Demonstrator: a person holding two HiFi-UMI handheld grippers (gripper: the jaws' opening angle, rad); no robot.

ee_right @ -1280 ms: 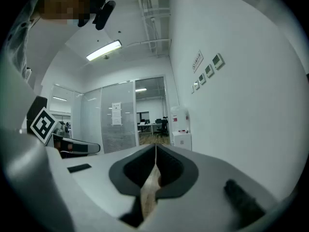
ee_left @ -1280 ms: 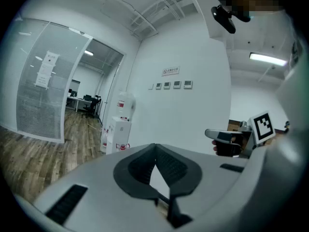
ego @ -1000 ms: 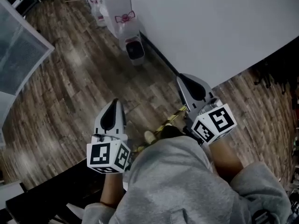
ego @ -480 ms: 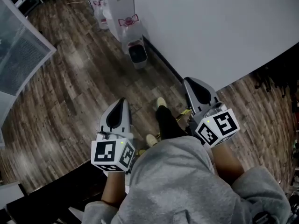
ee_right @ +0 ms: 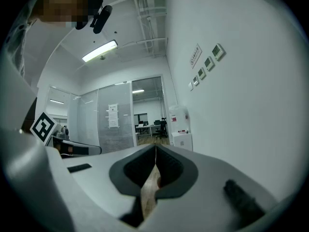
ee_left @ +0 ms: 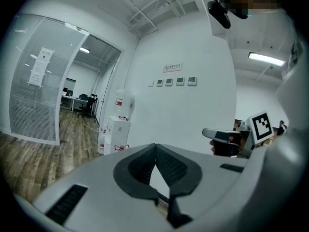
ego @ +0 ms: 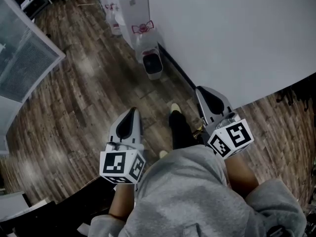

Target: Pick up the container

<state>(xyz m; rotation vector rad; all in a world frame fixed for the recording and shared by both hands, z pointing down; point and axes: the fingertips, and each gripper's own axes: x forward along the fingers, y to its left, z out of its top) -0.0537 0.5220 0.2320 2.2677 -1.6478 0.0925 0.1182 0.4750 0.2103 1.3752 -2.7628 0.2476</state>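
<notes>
- head view: since the earlier frame the small bin (ego: 152, 63) and the water dispenser (ego: 132, 9) have shifted down the frame, and a leg (ego: 180, 130) has stepped forward. the small bin, the one container we can make out, stands on the wood floor (ego: 74, 98) against the white wall (ego: 237, 33), well ahead of the left gripper (ego: 132, 113) and the right gripper (ego: 201, 90).
- left gripper view: we see the jaws clenched together, holding nothing.
- right gripper view: we see the jaws clenched and empty, with a glass partition (ee_right: 113, 122) ahead.
</notes>
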